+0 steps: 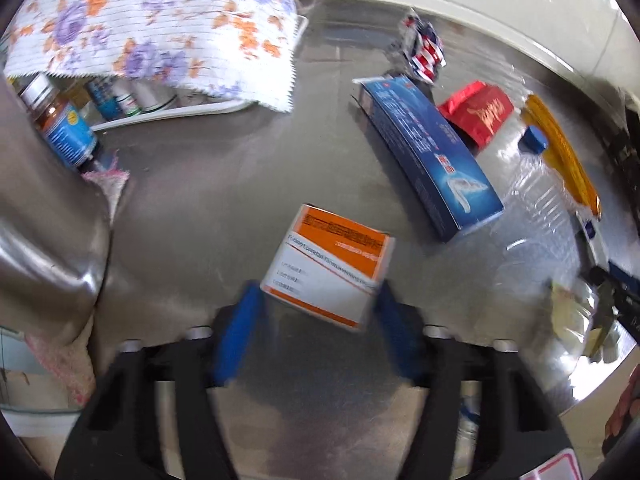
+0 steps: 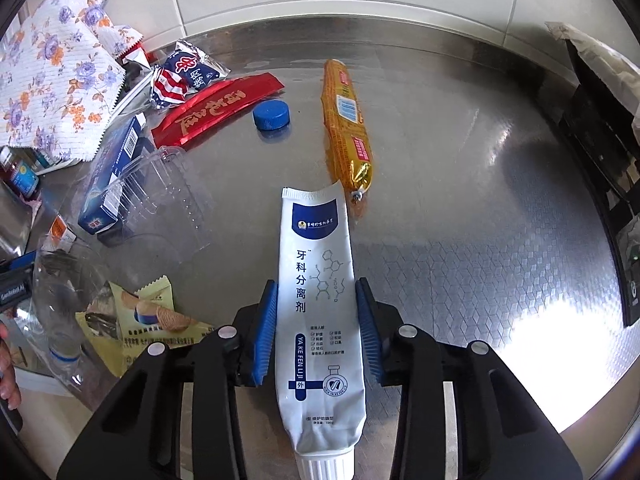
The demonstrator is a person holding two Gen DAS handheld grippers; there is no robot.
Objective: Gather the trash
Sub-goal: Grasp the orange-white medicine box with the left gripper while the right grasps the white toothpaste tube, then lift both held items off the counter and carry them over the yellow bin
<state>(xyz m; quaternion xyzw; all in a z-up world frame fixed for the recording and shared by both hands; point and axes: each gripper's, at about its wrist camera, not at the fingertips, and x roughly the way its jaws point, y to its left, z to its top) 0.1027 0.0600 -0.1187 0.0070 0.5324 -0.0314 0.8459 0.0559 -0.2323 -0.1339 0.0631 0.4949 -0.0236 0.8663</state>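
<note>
In the left wrist view a small orange and white box (image 1: 332, 260) sits tilted between the blue pads (image 1: 240, 320) of my left gripper (image 1: 316, 300); both pads touch its sides. In the right wrist view a white toothpaste-like tube (image 2: 318, 304) lies lengthwise on the steel counter (image 2: 460, 220), cap toward the camera. My right gripper (image 2: 316, 290) is shut on it, one pad against each edge. More trash lies around: a blue carton (image 1: 432, 152), a red foil packet (image 1: 480, 114), a yellow sausage wrapper (image 2: 346, 120), a blue bottle cap (image 2: 271, 115) and a striped snack wrapper (image 2: 180, 76).
A floral cloth (image 1: 160, 28) covers a tray of bottles (image 1: 64, 120) at the left. A clear plastic container (image 2: 160, 204), a crushed bottle (image 2: 64, 304) and a biscuit wrapper (image 2: 156, 320) lie left of the tube. A dark appliance (image 2: 600, 148) stands at the right edge.
</note>
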